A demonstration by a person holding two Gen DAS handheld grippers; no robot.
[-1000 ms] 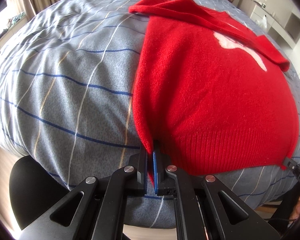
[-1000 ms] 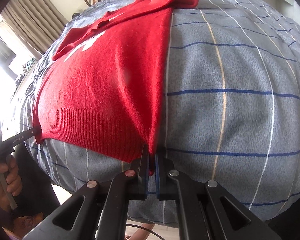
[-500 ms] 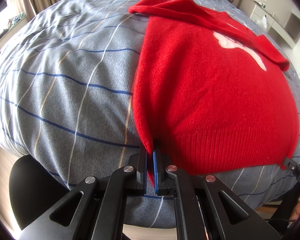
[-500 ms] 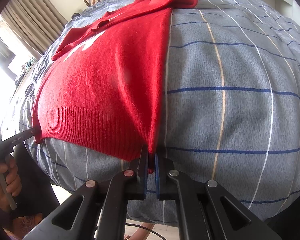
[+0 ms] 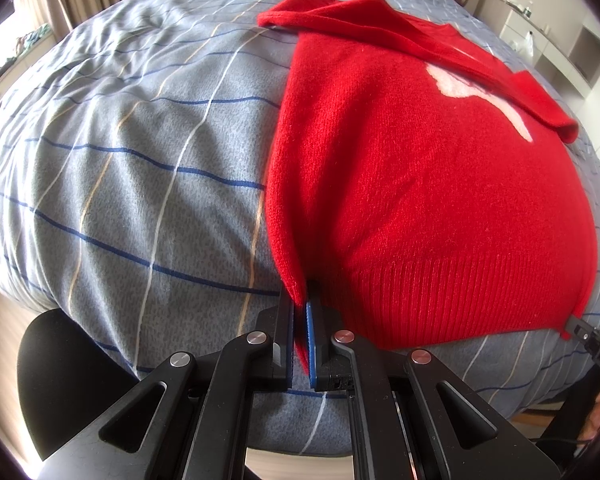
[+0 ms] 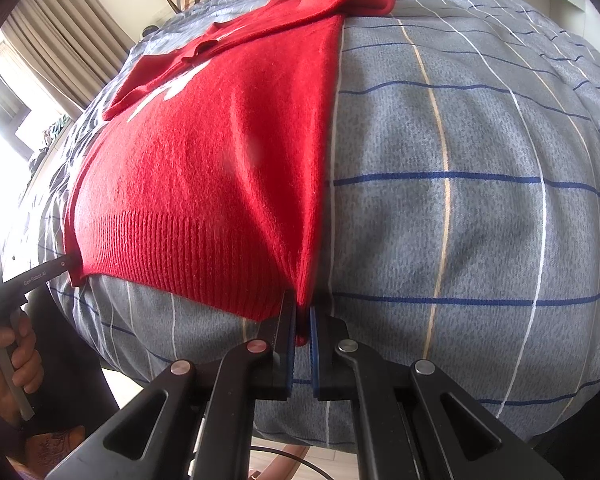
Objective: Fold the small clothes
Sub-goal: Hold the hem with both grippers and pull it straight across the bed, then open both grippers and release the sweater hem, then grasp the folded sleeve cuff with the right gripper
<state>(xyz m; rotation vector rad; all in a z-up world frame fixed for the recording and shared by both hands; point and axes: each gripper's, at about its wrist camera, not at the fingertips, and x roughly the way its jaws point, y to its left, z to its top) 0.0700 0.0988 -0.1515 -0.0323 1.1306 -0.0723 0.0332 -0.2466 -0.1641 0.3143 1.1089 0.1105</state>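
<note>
A red knit sweater (image 5: 420,184) with a white motif lies flat on the bed, both sleeves folded across its chest. My left gripper (image 5: 300,312) is shut on the hem's left corner. My right gripper (image 6: 302,316) is shut on the hem's right corner, where the sweater (image 6: 220,168) pulls into a small ridge. The right gripper's tip (image 5: 584,336) also shows in the left wrist view at the far hem corner. The left gripper's tip (image 6: 56,270) shows in the right wrist view.
The bed has a grey-blue checked cover (image 5: 140,168) that also fills the right wrist view (image 6: 480,200). A black chair back (image 5: 64,376) stands below the bed's near edge. Curtains (image 6: 56,36) hang at the left. Shelves (image 5: 572,40) stand at the far right.
Both grippers stay shut on the hem corners. The view has shifted only slightly; the sweater lies as before.
</note>
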